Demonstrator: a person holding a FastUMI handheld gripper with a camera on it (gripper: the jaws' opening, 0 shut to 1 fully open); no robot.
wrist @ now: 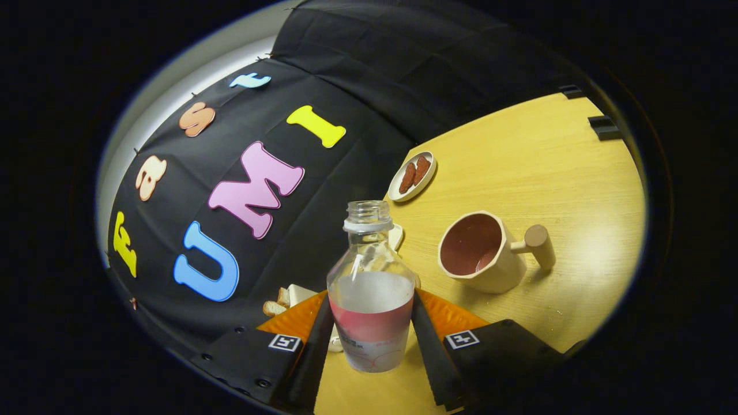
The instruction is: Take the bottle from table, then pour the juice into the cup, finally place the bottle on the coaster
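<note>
A clear plastic bottle point(371, 288) with a pink and white label and no cap is held between my fingers, tilted with the whole scene. Pale juice fills its lower part. My gripper point(370, 337) is shut on the bottle, one finger pressing each side of the label. Beyond the fingers to the right stands a beige cup point(483, 252) with a reddish-brown inside and a knob handle, on the wooden table point(553, 173). A little liquid lies at the bottom of the cup. The bottle's mouth is left of the cup and apart from it.
A small white dish point(413, 176) with two reddish-brown pieces lies farther back on the table. Small white and bread-like objects point(285, 297) sit just left of the bottle, partly hidden by it. The black cloth wall closes the table's left side.
</note>
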